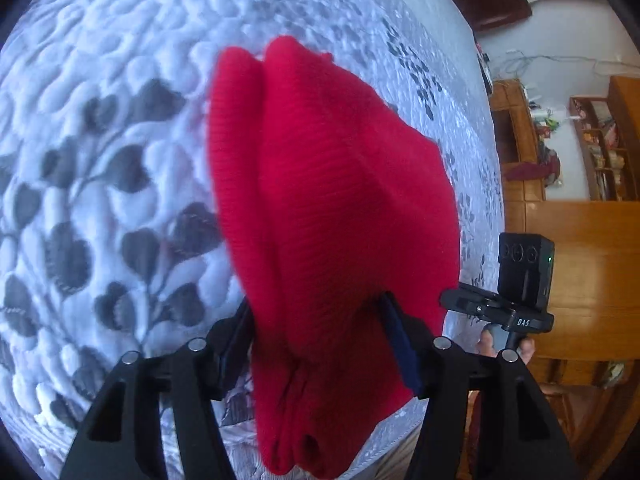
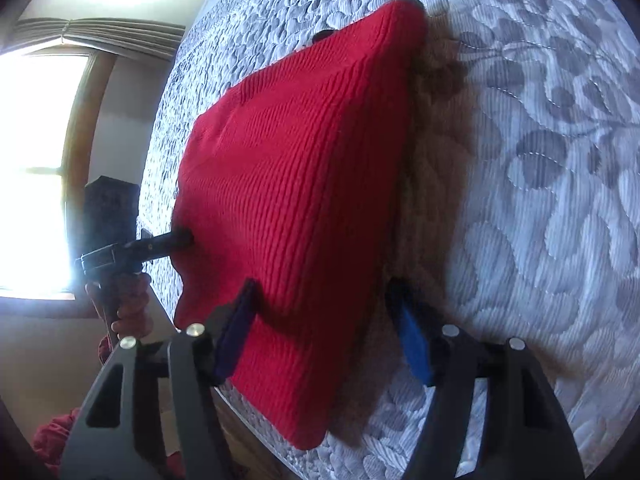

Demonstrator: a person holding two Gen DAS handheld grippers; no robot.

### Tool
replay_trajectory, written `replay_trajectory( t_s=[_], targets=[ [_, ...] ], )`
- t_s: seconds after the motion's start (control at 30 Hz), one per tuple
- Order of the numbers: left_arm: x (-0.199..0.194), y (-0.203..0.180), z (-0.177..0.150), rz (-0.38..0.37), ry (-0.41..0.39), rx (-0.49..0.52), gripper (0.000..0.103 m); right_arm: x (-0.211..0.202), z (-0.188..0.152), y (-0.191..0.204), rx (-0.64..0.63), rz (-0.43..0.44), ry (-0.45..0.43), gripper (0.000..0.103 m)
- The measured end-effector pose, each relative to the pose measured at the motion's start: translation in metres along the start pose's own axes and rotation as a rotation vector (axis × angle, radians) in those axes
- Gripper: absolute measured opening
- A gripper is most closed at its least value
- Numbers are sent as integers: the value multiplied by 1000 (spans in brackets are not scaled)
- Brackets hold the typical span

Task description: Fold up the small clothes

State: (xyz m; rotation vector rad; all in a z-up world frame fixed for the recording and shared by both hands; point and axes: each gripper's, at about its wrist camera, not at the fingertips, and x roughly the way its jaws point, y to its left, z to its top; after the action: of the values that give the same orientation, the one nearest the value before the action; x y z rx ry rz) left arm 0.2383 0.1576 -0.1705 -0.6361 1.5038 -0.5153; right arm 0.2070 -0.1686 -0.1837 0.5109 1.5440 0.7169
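1. The left gripper (image 1: 320, 344) has its two black fingers clamped on a bunched edge of the red ribbed knit garment (image 1: 320, 208), which hangs forward from it in thick folds above the white quilted bedspread with grey leaf patterns (image 1: 100, 160)
2. The right gripper (image 2: 320, 320) has the same red knit (image 2: 296, 184) between its blue-padded fingers (image 2: 412, 344); the left pad presses the cloth, but the right pad looks apart from it, so I cannot tell whether this one truly grips
3. From the right wrist view the garment is stretched as a flat panel between the two tools, its far corner near or touching the bedspread (image 2: 540, 160); I judge it is held taut like this so a layer can be carried over and laid down evenly
4. The other handheld tool shows at each view's edge, so the pair work close together
5. The fold looks partway done; lowering both ends together should keep the knit from slumping
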Motion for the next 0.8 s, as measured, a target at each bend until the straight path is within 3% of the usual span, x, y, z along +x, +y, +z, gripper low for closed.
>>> replay_trajectory(
  t_s=[0.07, 0.17, 0.23, 0.37, 0.5, 0.8],
  targets=[
    [10, -4, 1, -17, 17, 18, 57, 5, 2, -2, 7, 15, 8, 59],
    [14, 0, 0, -41, 11, -8, 35, 7, -1, -9, 17, 21, 12, 48],
    [14, 2, -3, -84, -3, -42, 32, 4, -3, -11, 26, 45, 2, 35],
    [11, -11, -8, -95, -29, -29, 29, -15, -7, -14, 52, 88, -18, 28],
    [21, -52, -6, -99, -25, 31, 29, -45, -6, -12, 30, 32, -37, 27],
    [105, -121, -6, -150, 80, 79, 29, -125, -33, -72, 114, -84, -115, 26]
  ],
)
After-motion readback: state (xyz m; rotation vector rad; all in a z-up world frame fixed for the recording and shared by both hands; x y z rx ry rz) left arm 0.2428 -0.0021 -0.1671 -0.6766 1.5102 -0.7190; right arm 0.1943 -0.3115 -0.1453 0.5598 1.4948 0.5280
